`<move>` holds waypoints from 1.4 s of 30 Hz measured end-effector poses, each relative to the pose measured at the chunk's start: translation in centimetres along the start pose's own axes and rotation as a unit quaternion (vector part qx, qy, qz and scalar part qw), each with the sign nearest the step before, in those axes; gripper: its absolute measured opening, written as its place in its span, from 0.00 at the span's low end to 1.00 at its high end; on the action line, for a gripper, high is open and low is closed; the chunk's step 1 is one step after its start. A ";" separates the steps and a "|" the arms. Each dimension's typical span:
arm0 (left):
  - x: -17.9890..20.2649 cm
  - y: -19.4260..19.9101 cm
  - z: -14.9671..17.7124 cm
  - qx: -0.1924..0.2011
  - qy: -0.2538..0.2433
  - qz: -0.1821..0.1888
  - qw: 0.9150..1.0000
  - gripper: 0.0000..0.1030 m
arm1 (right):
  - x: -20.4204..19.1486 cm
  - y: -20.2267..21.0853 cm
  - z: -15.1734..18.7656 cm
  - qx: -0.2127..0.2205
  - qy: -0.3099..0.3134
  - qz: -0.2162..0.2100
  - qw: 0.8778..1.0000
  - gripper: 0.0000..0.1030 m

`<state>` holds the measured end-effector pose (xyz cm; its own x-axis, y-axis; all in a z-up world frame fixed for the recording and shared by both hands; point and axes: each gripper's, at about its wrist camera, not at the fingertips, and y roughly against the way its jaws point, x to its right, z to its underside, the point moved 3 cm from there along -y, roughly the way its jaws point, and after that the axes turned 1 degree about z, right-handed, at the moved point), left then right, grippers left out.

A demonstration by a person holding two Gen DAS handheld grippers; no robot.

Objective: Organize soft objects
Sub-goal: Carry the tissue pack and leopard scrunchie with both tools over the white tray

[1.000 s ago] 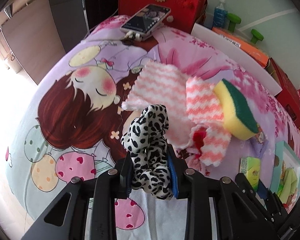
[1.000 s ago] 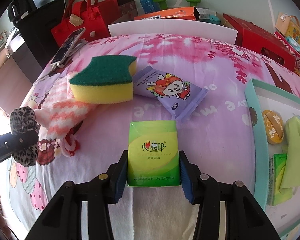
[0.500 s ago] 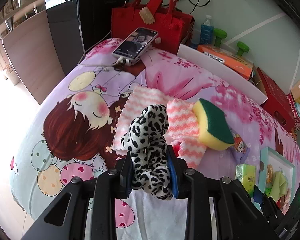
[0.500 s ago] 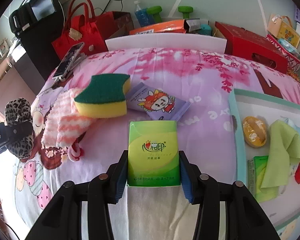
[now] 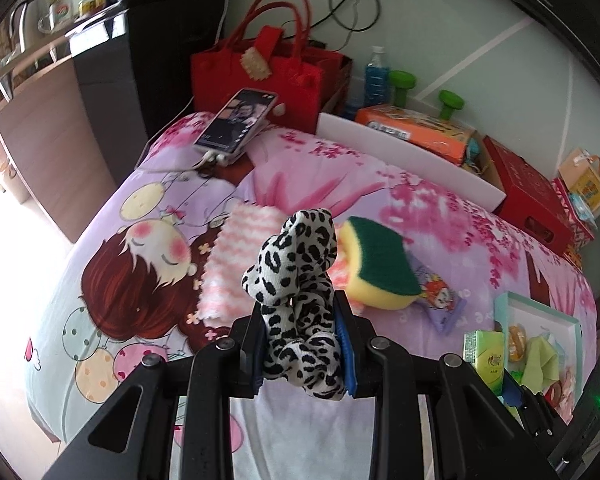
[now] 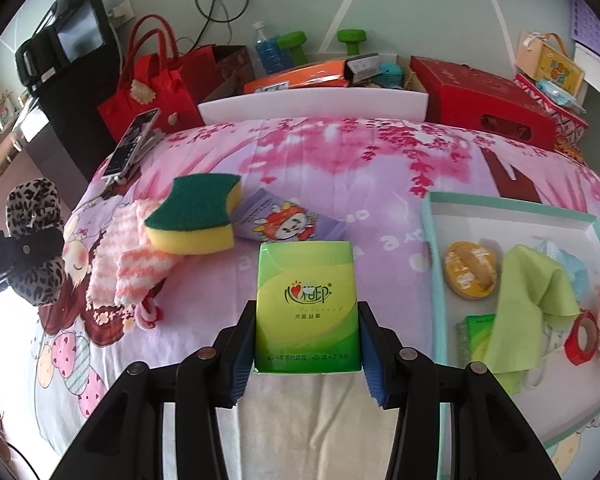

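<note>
My left gripper (image 5: 300,354) is shut on a leopard-print scrunchie (image 5: 296,280) and holds it above the bed; the scrunchie also shows in the right wrist view (image 6: 34,240). My right gripper (image 6: 306,364) is shut on a green tissue pack (image 6: 306,304), held above the bedspread; the pack also shows in the left wrist view (image 5: 485,358). On the bed lie a yellow-green sponge (image 6: 194,218), pink striped cloths (image 6: 134,264) and a purple tissue pack (image 6: 288,222). A teal-rimmed tray (image 6: 434,280) at the right holds a green cloth (image 6: 528,296) and several other soft items.
A phone (image 5: 238,124) lies at the bed's far left corner with a cable. A red bag (image 5: 260,76), a white board (image 6: 312,106), an orange pack (image 5: 416,130) and a red box (image 6: 484,98) line the far side.
Both grippers have risen and pulled back from the bed with their objects still held. More of the tray and the room now shows.
</note>
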<state>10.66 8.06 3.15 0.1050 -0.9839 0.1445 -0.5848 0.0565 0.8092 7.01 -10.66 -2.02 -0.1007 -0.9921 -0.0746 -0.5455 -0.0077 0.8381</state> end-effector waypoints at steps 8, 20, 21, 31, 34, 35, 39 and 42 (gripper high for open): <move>4.0 0.9 0.2 0.006 -0.039 0.032 0.999 0.30 | 3.8 1.8 -0.6 0.019 -0.032 0.026 0.999 0.48; 14.8 1.9 4.1 -0.008 -0.150 0.122 0.981 0.30 | 15.1 4.6 0.1 0.026 -0.130 0.101 0.986 0.48; 15.9 1.9 4.7 -0.012 -0.163 0.130 0.978 0.30 | 16.0 4.8 0.3 0.025 -0.139 0.104 0.985 0.48; 24.3 0.8 10.2 -0.059 -0.255 0.185 0.947 0.31 | 22.8 6.3 2.1 0.025 -0.200 0.134 0.970 0.48; 25.6 0.1 11.2 -0.068 -0.268 0.188 0.943 0.31 | 24.2 6.7 2.6 0.026 -0.216 0.137 0.966 0.48; 25.9 -0.1 11.4 -0.071 -0.270 0.188 0.942 0.31 | 24.4 6.7 2.7 0.025 -0.217 0.136 0.966 0.48; 26.8 -1.1 12.3 -0.079 -0.279 0.187 0.938 0.31 | 24.5 6.5 2.7 0.025 -0.217 0.123 0.968 0.48; 27.4 -1.3 12.6 -0.074 -0.289 0.189 0.935 0.31 | 24.5 6.4 2.7 0.026 -0.216 0.121 0.968 0.48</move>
<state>4.17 -21.08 -1.12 -0.5647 -0.8135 0.1393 -0.3698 0.4003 0.8385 -1.22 -34.66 0.09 -0.5637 -0.8187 -0.1093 -0.5031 0.2354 0.8315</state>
